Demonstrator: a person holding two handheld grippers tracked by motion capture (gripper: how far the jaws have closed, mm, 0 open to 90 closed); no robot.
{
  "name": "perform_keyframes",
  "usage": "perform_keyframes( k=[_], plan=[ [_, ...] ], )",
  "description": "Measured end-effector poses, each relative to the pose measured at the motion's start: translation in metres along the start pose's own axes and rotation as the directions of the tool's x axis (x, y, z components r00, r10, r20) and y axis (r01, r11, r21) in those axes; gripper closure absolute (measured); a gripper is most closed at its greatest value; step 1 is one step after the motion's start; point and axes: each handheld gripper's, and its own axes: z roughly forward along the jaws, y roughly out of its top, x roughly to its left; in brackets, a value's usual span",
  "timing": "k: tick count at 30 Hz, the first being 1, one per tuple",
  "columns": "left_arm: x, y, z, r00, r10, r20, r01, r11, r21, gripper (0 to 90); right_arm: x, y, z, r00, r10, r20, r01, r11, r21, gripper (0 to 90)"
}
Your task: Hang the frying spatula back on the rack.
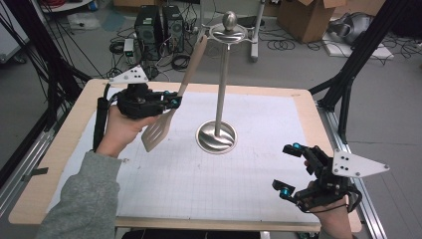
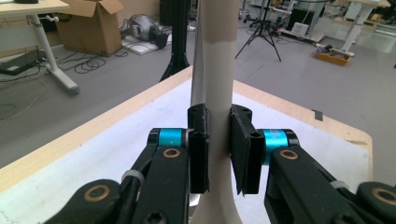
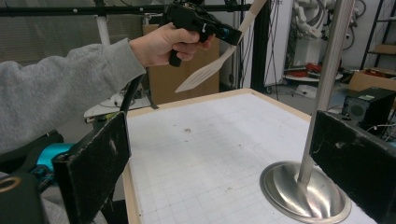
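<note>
A pale slotted spatula [image 1: 169, 107] hangs in the air over the left of the table, blade down, handle slanting up toward the stand's top. My left gripper [image 1: 174, 102] is shut on its handle [image 2: 218, 154], with a pad pressed on each side. The spatula [image 3: 212, 65] and that gripper [image 3: 219, 31] also appear far off in the right gripper view. A steel stand [image 1: 219, 89] with a round base [image 1: 216, 137] and a ringed top rises at the table's middle. My right gripper [image 1: 289, 172] is open near the front right corner, nothing between its jaws.
A white gridded mat [image 1: 199, 169] covers the wooden table [image 1: 59, 164]. Black frame posts [image 1: 348, 74] stand at the right and left edges. Computer towers, cables and cardboard boxes lie on the floor beyond.
</note>
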Motion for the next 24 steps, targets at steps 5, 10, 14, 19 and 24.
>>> perform_keyframes(
  k=[5, 10, 14, 19, 24],
  plan=[
    [-0.002, 0.0, 0.007, 0.9998, 0.009, -0.016, -0.009, 0.9999, 0.009, 77.9, -0.001, 0.0, -0.002, 1.0, 0.001, 0.004, -0.001, 1.0, -0.003, 4.1],
    [-0.002, 0.0, 0.012, 0.9998, 0.01, -0.018, -0.01, 0.9998, 0.014, 77.9, -0.002, 0.0, -0.003, 1.0, -0.003, 0.007, 0.003, 1.0, -0.009, 4.1],
    [-0.003, -0.001, 0.019, 0.9996, 0.012, -0.027, -0.012, 0.9998, 0.019, 77.9, -0.002, 0.0, -0.002, 1.0, -0.003, 0.003, 0.003, 1.0, -0.007, 4.1],
    [-0.004, 0.0, 0.026, 0.9997, 0.002, -0.026, -0.001, 0.9997, 0.023, 77.9, -0.002, -0.001, -0.001, 1.0, 0.001, -0.003, -0.001, 1.0, -0.007, 4.1],
    [-0.003, 0.0, 0.031, 0.9993, 0.008, -0.036, -0.007, 0.9996, 0.027, 77.9, -0.003, -0.002, -0.003, 1.0, 0.006, 0.001, -0.006, 1.0, -0.007, 4.1]
  ],
)
